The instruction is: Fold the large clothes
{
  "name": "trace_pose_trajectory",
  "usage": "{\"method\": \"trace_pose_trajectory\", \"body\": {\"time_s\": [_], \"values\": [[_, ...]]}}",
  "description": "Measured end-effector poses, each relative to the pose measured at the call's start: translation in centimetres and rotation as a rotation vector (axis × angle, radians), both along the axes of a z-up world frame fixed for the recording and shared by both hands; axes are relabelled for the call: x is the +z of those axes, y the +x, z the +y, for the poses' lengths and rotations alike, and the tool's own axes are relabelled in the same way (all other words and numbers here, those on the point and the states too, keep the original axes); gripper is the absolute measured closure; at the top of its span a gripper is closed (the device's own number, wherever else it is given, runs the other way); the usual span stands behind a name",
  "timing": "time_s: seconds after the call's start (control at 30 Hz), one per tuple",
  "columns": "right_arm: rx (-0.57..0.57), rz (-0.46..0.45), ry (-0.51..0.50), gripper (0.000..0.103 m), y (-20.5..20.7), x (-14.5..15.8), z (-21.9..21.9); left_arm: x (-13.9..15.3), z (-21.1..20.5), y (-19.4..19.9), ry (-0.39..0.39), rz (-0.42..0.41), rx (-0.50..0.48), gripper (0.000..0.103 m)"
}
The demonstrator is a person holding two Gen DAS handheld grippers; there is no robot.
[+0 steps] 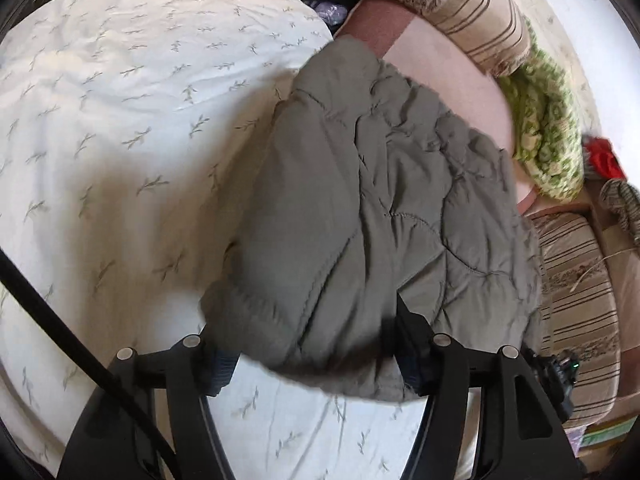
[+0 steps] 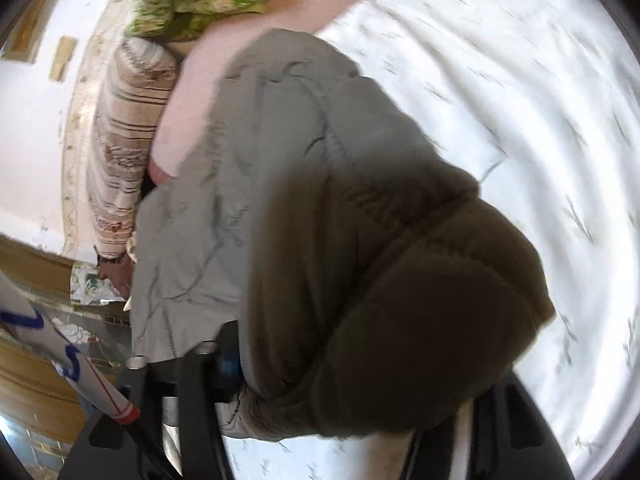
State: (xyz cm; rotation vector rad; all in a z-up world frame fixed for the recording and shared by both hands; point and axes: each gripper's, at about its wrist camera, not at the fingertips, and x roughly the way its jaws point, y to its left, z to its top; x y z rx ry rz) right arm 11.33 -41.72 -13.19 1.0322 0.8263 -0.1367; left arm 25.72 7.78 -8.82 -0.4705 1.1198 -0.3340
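A grey-green quilted jacket (image 1: pixel 372 208) lies folded on a white quilt (image 1: pixel 120 120) with a leaf print. In the left wrist view its near edge hangs between the fingers of my left gripper (image 1: pixel 316 364), whose jaws stand wide apart around the thick fabric. In the right wrist view the jacket (image 2: pixel 320 200) bulges over my right gripper (image 2: pixel 340 392); a dark padded fold hides the right finger, and the left finger (image 2: pixel 224 364) presses against the cloth. The view is blurred.
A striped beige cushion (image 1: pixel 472 4) and a green patterned blanket (image 1: pixel 548 120) lie at the bed's far edge on a pink sheet (image 1: pixel 448 60). A striped mattress side (image 1: pixel 576 280) drops off at the right. A black cable (image 1: pixel 60 328) crosses the left.
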Motion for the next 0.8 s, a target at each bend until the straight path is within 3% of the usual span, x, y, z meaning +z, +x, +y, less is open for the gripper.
{"method": "trace_pose_trajectory", "body": {"time_s": [0.1,0.17,0.23,0.3,0.43,0.53,0.63,0.8], "values": [[-0.023,-0.015,-0.016,0.027,-1.9,1.2,-0.7,1.7,1.0,-1.7,0.029,-0.035,-0.021,0.039],[-0.015,-0.011,-0.069,0.025,-3.1,2.3,-1.0,3.0,1.4,-3.0,0.098,-0.074,-0.023,0.039],[-0.023,0.01,-0.152,0.025,-3.9,3.5,-1.0,5.3,1.0,-4.5,0.225,-0.166,-0.04,0.039],[-0.045,0.016,-0.277,0.023,-5.2,5.6,-0.8,7.0,0.2,-5.2,0.293,-0.227,-0.058,0.037],[-0.05,-0.015,-0.445,0.023,-6.1,9.0,0.1,9.2,-1.9,-5.5,0.32,-0.298,-0.111,0.03],[0.005,-0.037,-0.525,0.023,-4.0,10.5,1.4,9.5,-5.5,-3.1,0.298,-0.288,-0.152,0.029],[0.073,-0.033,-0.592,0.023,0.6,10.8,3.2,9.2,-9.4,0.0,0.293,-0.282,-0.194,0.029],[0.148,0.018,-0.615,0.023,9.0,9.3,3.2,6.4,-16.1,6.9,0.296,-0.225,-0.229,0.029]]}}
